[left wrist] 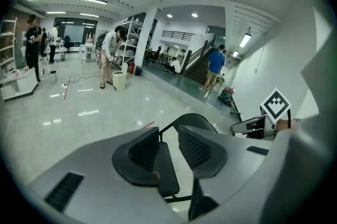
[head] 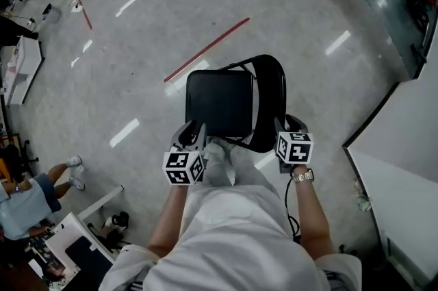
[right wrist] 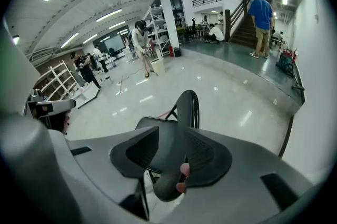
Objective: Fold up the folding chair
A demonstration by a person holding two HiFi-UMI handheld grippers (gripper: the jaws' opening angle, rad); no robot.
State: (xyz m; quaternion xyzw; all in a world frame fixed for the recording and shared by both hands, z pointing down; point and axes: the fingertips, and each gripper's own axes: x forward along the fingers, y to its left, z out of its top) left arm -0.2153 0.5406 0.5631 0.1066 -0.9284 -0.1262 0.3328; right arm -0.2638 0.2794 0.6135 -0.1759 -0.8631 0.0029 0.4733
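Chair (head: 220, 103) stands unfolded; my left claw (left wrist: 168, 137) sits slightly open astride its seat (left wrist: 164, 167), right claw (right wrist: 171, 139) open around backrest (right wrist: 188, 107), neither clamped.

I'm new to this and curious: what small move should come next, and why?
Probably close both grippers. The left gripper has its jaws apart around the seat edge, the right gripper around the backrest, and the folding chair is not yet folded.

Glossy floor (head: 274, 2), seemingly matt chair seat (head: 219, 101)
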